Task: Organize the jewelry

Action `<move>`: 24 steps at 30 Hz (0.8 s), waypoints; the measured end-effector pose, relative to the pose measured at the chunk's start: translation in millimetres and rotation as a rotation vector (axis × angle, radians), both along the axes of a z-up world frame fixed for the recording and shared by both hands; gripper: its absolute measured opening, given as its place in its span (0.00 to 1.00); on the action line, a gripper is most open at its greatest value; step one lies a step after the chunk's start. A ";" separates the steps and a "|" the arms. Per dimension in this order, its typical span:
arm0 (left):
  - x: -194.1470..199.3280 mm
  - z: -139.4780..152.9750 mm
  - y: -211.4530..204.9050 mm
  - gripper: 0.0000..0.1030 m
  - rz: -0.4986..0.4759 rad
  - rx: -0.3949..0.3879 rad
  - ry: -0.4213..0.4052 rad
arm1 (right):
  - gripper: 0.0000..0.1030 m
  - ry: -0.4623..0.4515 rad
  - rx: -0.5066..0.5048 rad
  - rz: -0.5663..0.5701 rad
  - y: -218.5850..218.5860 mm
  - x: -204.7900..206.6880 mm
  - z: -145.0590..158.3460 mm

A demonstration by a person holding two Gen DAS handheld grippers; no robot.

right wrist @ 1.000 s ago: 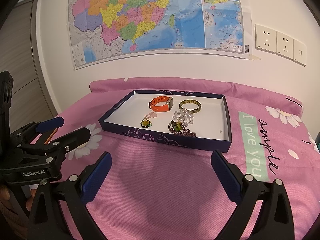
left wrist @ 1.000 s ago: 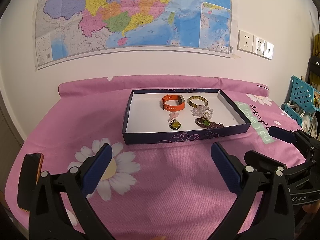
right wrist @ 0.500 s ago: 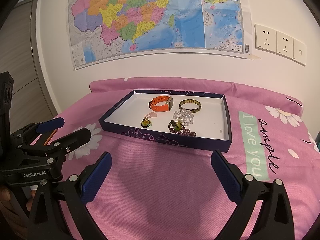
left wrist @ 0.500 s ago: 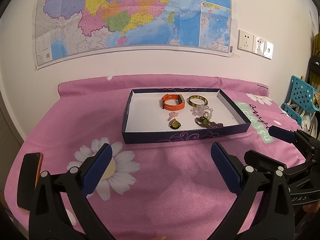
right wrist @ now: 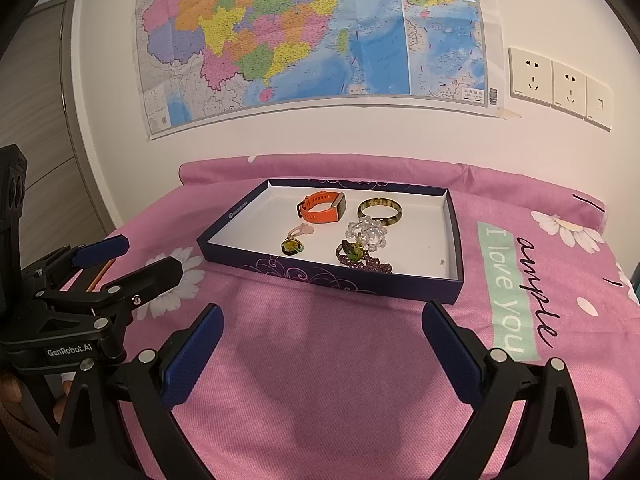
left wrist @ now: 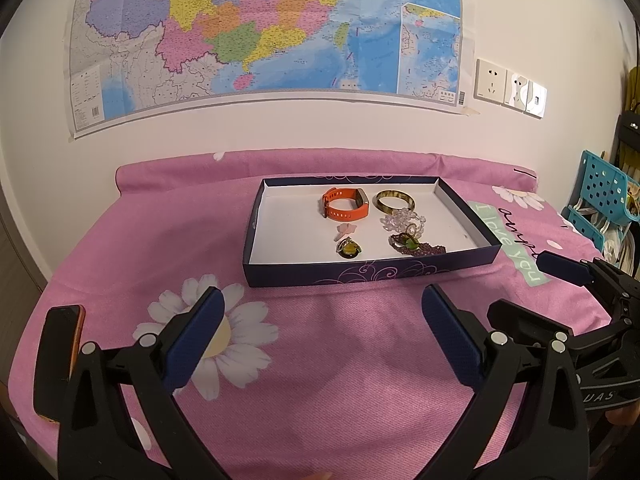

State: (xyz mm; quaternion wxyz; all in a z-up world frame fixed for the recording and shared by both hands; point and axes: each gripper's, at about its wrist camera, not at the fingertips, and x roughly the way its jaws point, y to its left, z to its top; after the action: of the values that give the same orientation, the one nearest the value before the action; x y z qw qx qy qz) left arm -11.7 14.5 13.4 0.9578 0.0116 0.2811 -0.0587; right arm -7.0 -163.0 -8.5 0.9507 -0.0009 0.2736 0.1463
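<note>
A dark blue tray point(left wrist: 368, 274) with a white floor lies on the pink cloth. Inside are an orange watch band point(left wrist: 345, 204), a brown-green bangle point(left wrist: 395, 201), a clear bead bracelet point(left wrist: 402, 220), a pink charm point(left wrist: 346, 230), a yellow-green pendant point(left wrist: 349, 248) and a purple beaded piece point(left wrist: 416, 245). My left gripper point(left wrist: 320, 304) hovers open in front of the tray, holding nothing. My right gripper point(right wrist: 320, 320) is open too, short of the tray point(right wrist: 332, 280), beside the left gripper point(right wrist: 150, 258). The orange band point(right wrist: 322, 208) and bangle point(right wrist: 379, 210) lie at the tray's far side.
A black phone in an orange case point(left wrist: 60, 356) lies at the cloth's left edge. A blue perforated basket point(left wrist: 600, 208) stands off to the right. The wall with a map point(left wrist: 260, 28) and sockets point(right wrist: 560, 84) rises right behind the table. A door point(right wrist: 36, 120) is at the left.
</note>
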 end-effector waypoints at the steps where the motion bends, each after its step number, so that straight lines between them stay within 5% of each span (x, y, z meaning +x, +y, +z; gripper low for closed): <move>1: 0.1 -0.1 -0.1 0.94 -0.001 -0.001 0.001 | 0.93 0.001 0.001 0.001 0.0 -0.1 -0.1; 24: 1.0 -3.3 0.3 0.94 0.001 0.000 0.008 | 0.93 0.004 0.001 0.001 0.2 0.1 0.0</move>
State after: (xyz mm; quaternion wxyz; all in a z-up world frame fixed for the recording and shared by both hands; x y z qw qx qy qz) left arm -10.7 14.8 10.1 0.9568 0.0110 0.2847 -0.0583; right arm -6.9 -162.9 -8.4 0.9500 -0.0004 0.2755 0.1467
